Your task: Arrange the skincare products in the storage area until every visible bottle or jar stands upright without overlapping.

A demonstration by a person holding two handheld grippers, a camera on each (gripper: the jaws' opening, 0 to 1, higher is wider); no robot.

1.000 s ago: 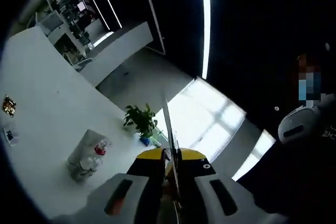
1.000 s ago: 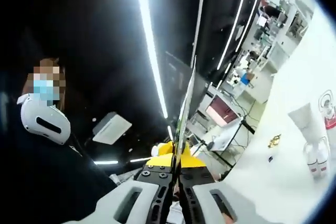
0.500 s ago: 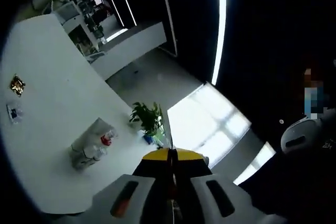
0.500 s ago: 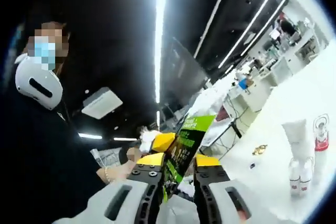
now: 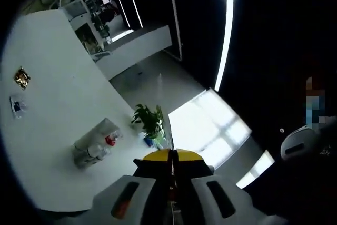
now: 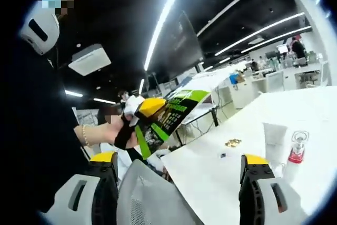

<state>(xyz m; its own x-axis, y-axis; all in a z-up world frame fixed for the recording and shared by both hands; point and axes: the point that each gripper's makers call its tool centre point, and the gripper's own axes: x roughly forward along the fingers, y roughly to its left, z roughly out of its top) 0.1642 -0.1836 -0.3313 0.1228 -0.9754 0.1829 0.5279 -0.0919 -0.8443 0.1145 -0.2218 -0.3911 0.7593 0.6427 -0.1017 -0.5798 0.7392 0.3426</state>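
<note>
Skincare bottles [image 5: 93, 148] cluster on the white worktop [image 5: 47, 109] near the potted plant [image 5: 149, 121], well apart from my left gripper [image 5: 170, 175], jaws pinched together, and right gripper [image 6: 179, 177], jaws wide, so a hasty descent could topple them.

Left gripper [image 5: 172, 183]: jaws pressed together, apparently on a thin card edge. Right gripper [image 6: 181, 175]: jaws spread wide, nothing between them.
</note>
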